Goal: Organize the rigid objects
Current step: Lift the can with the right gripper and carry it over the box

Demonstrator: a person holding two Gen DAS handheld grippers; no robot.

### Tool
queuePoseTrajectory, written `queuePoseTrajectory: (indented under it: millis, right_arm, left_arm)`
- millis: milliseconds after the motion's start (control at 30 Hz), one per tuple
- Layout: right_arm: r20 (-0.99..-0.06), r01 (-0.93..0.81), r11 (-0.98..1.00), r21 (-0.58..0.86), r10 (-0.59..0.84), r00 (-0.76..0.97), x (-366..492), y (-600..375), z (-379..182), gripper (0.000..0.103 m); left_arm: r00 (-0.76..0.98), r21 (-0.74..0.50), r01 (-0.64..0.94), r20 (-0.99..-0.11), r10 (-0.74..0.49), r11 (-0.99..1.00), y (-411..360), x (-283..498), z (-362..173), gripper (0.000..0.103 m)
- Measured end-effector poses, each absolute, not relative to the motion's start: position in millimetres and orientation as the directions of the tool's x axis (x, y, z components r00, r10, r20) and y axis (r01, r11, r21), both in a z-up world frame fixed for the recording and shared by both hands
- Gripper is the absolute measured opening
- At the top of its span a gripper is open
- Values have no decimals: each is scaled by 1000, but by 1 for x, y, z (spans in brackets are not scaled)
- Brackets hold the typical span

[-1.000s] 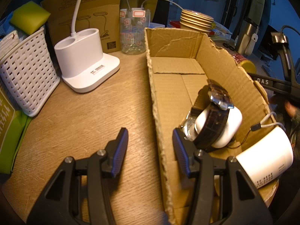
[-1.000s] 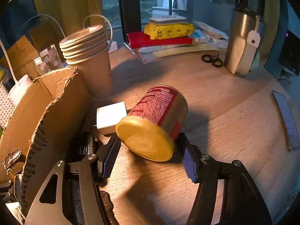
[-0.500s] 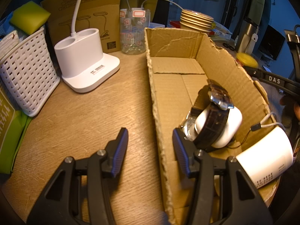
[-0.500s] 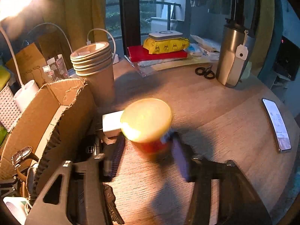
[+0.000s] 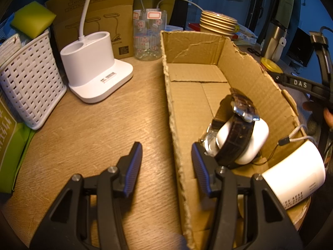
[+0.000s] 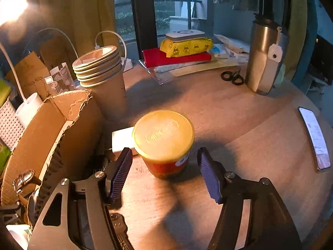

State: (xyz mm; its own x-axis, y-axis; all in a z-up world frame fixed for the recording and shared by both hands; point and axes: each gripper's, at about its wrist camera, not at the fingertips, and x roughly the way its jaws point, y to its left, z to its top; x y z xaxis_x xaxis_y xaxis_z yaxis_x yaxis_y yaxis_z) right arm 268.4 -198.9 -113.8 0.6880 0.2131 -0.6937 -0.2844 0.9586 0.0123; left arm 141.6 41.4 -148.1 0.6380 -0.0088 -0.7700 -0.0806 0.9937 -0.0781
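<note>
A red can with a yellow lid point(image 6: 164, 137) stands upright on the wooden table, between the fingers of my right gripper point(image 6: 164, 150). Its jaws are opening and both pads stand clear of the can. The lid point(image 5: 270, 65) peeks over the box wall in the left wrist view. My left gripper point(image 5: 167, 164) straddles the near left wall of the open cardboard box point(image 5: 191, 48) without pressing on it. Inside the box lie a dark-strapped watch on a white cushion point(image 5: 239, 133) and a white cylinder point(image 5: 293, 177).
Left of the box stand a white basket point(image 5: 27, 77), a white lamp base point(image 5: 93, 66) and a glass jar point(image 5: 148, 35). Near the can are stacked paper cups point(image 6: 100, 68), a white block point(image 6: 121, 139), scissors point(image 6: 232, 77), a steel flask point(image 6: 264, 58) and a phone point(image 6: 314, 137).
The can lay on its side between the right jaws, was stood upright in their grip, and the jaws have now spread off it. The left gripper has not moved.
</note>
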Motion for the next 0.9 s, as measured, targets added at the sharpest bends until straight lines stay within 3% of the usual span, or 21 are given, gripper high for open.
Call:
queuePoseTrajectory:
  millis: [233, 300, 900]
  right_arm:
    - [-721, -284, 959, 16, 208, 661, 282, -195, -123, 67]
    - [-718, -291, 957, 15, 213, 663, 281, -194, -123, 58]
    - [-624, -333, 943, -18, 250, 740, 245, -181, -88, 58]
  left_arm:
    - [638, -78, -81, -770, -9, 994, 41, 142, -148, 51]
    - [638, -78, -81, -770, -9, 994, 41, 142, -148, 51]
    - [638, -78, -81, -770, -9, 994, 41, 142, -148, 51]
